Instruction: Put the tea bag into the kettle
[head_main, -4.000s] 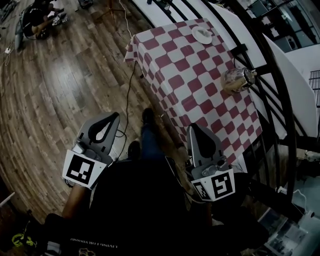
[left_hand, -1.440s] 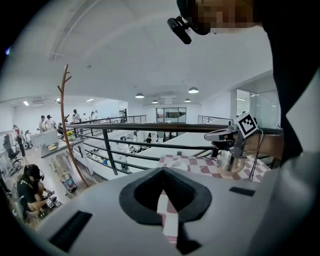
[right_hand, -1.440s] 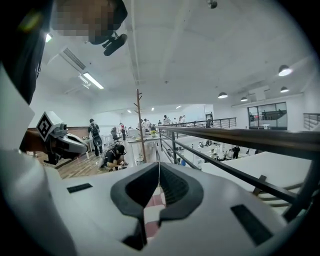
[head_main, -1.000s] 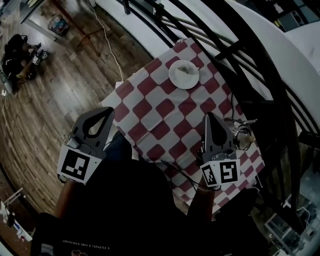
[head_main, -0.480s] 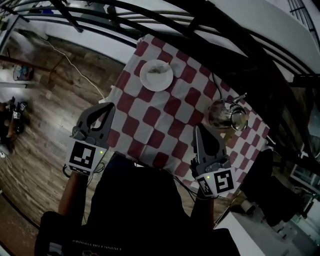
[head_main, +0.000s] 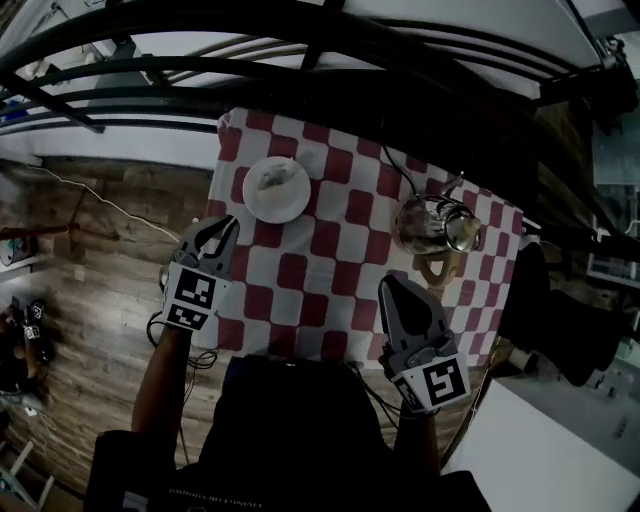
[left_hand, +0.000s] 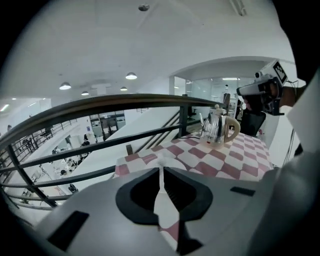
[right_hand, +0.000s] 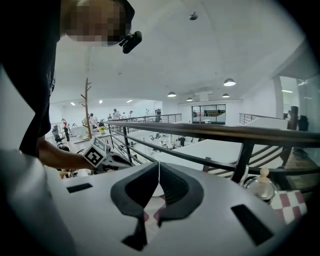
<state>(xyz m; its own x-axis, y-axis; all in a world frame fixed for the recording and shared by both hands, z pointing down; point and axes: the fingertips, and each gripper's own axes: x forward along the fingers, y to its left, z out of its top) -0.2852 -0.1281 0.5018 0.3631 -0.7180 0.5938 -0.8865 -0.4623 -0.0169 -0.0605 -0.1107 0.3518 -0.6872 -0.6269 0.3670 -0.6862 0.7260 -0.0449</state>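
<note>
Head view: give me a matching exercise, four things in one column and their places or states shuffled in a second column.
1 plate
2 kettle
3 tea bag
4 right gripper

A shut, over the near edge of the table
B lying on the plate
C standing on the table's right part
D on the table's left part

Pairs: 1-D, 2-C, 3-B, 4-A

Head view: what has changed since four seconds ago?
The person has walked up to the table; the left gripper now nears the plate with the tea bag, the right gripper hangs short of the kettle. Nothing grasped. Plate, tea bag and kettle unmoved; both jaws stay shut.
</note>
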